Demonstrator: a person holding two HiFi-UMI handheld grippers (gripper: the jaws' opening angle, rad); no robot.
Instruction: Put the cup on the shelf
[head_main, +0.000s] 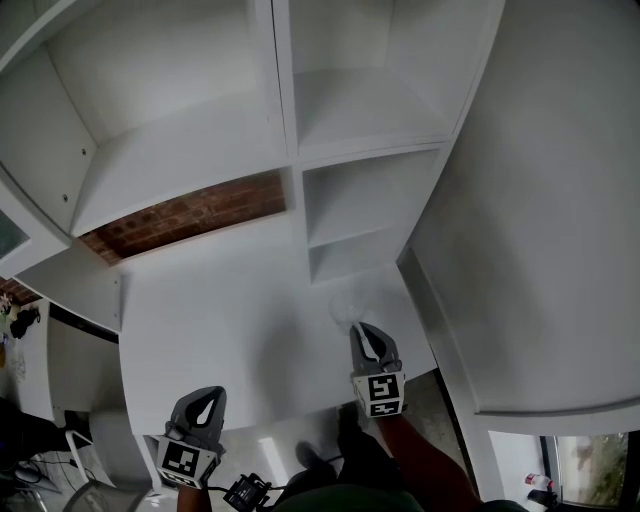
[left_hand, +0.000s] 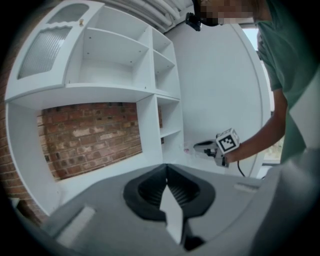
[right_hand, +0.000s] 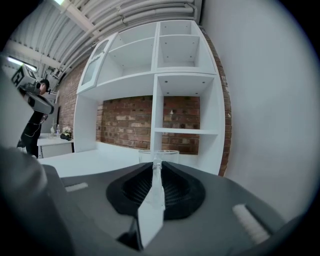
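A clear cup (right_hand: 158, 156) stands just ahead of my right gripper (right_hand: 156, 167), whose jaws are closed on the near wall of the cup. In the head view the cup (head_main: 348, 303) shows faintly over the white counter (head_main: 230, 320), at the tip of the right gripper (head_main: 362, 328). The white shelf unit (right_hand: 184, 131) rises behind it, with narrow open compartments (head_main: 365, 205) on the right. My left gripper (head_main: 208, 396) hovers at the counter's near edge, its jaws (left_hand: 166, 192) shut with nothing between them. The left gripper view catches the right gripper (left_hand: 212, 147) from the side.
A brick wall (head_main: 190, 215) shows behind the wide lower opening of the shelf unit. A plain white wall (head_main: 540, 220) closes in the right side. A glass-fronted cabinet door (left_hand: 47, 45) sits at the unit's upper left. Another person (right_hand: 34, 125) stands far off at the left.
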